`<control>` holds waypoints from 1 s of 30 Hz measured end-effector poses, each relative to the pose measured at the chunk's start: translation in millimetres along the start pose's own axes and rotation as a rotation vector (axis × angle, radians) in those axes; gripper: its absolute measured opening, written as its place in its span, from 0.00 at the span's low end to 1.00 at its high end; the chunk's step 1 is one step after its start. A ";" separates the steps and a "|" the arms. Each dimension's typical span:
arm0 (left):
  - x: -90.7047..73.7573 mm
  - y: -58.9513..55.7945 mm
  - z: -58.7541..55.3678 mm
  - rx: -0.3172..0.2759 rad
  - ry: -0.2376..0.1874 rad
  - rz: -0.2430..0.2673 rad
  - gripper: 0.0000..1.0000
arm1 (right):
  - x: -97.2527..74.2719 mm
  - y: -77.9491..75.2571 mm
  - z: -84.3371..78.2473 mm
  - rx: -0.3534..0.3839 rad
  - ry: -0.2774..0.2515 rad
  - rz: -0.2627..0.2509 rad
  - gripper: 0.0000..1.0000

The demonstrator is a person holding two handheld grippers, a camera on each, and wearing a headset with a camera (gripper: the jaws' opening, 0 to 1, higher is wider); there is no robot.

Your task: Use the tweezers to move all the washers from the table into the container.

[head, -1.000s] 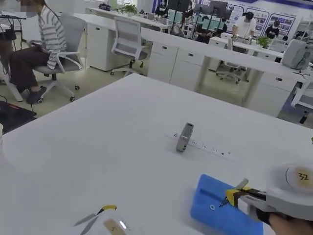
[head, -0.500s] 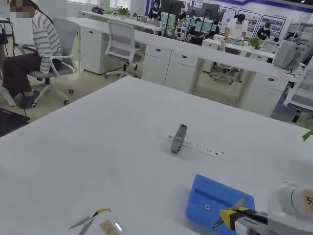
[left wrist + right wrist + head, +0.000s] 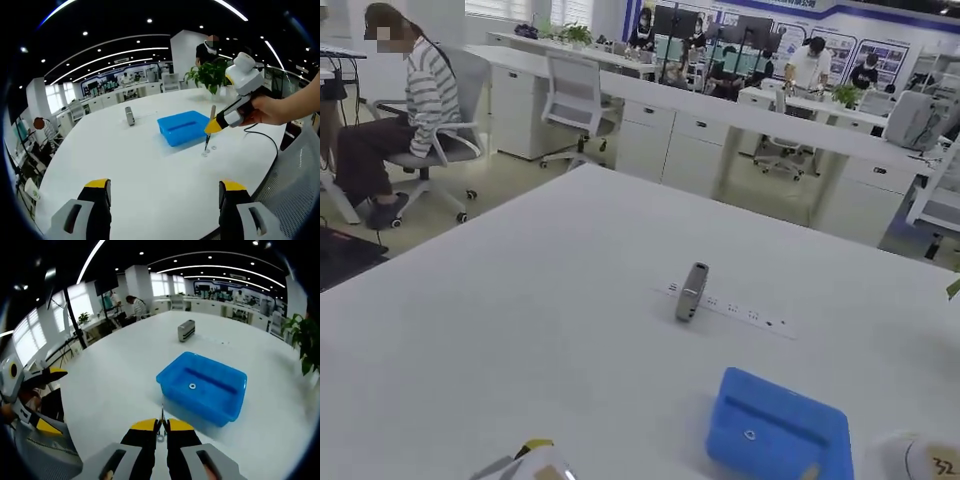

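Three washers (image 3: 204,154), one container (image 3: 200,408)

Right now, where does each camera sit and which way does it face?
Head view: on the headset, looking forward and down across the table at the blue container; a claw at the bottom edge.
Left gripper view: on the left claw, jaws wide apart, facing the container and the right claw in a hand.
Right gripper view: on the right claw, shut on the tweezers, facing the container.
All three share the container.
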State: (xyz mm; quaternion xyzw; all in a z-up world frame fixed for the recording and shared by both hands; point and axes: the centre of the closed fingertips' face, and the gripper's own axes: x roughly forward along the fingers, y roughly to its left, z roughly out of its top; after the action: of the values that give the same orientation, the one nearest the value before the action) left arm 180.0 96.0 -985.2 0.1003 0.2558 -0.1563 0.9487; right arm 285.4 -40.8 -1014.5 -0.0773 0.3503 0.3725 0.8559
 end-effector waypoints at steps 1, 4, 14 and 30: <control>0.0 0.1 0.0 -0.002 0.000 0.000 0.91 | 0.9 0.3 -0.6 0.002 0.004 0.002 0.03; 0.0 0.3 0.0 -0.002 0.000 0.001 0.91 | 2.7 1.0 -0.4 0.011 0.008 0.006 0.03; 0.1 1.2 -0.3 -0.003 0.001 0.004 0.91 | 10.5 0.0 -10.6 -0.046 0.055 -0.010 0.03; -0.6 2.0 0.6 -0.003 -0.005 0.009 0.91 | 8.0 1.6 -8.8 -0.092 0.062 -0.002 0.01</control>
State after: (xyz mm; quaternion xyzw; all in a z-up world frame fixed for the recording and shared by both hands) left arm 180.5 97.8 -984.2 0.0995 0.2531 -0.1521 0.9502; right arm 283.3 -38.4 -1026.0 -0.1285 0.3591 0.3850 0.8404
